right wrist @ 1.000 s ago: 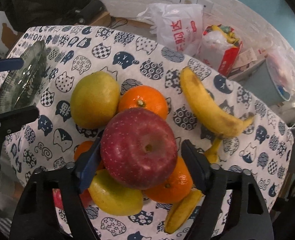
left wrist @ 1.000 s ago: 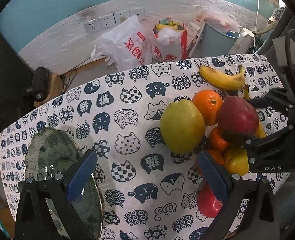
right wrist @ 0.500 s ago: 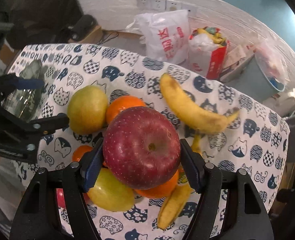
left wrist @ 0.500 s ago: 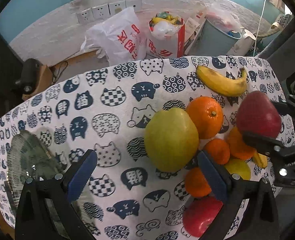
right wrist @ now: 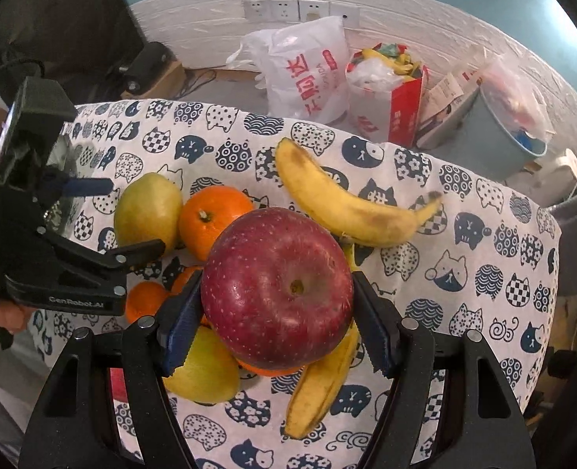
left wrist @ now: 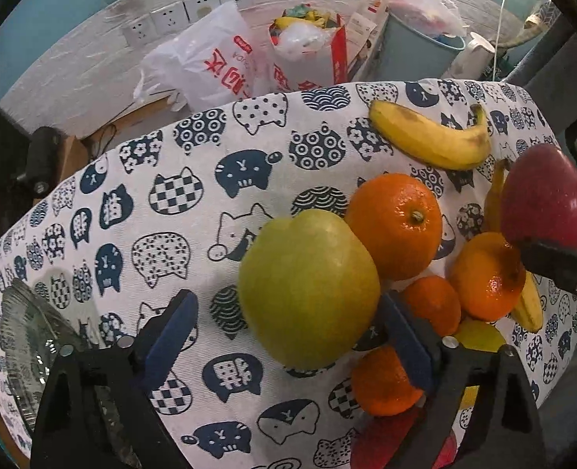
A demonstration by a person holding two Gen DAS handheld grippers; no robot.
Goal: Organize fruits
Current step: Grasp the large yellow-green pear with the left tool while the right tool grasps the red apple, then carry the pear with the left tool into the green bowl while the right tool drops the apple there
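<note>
The right gripper [right wrist: 276, 312] clamps the red apple [right wrist: 276, 289] above the fruit pile on the counter [right wrist: 464, 242] — firm, smooth, fairly heavy. The left gripper [left wrist: 288, 332], jaws just closing but not gripping, straddles the green pear [left wrist: 308, 289] — best taken across its widest middle.

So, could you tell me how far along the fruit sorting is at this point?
Early. Nothing looks sorted: the glass plate holds no fruit. In hand: the right gripper clamps the red apple; the left gripper, jaws just closing, straddles the green pear. Left: the oranges and bananas on the tablecloth.
</note>
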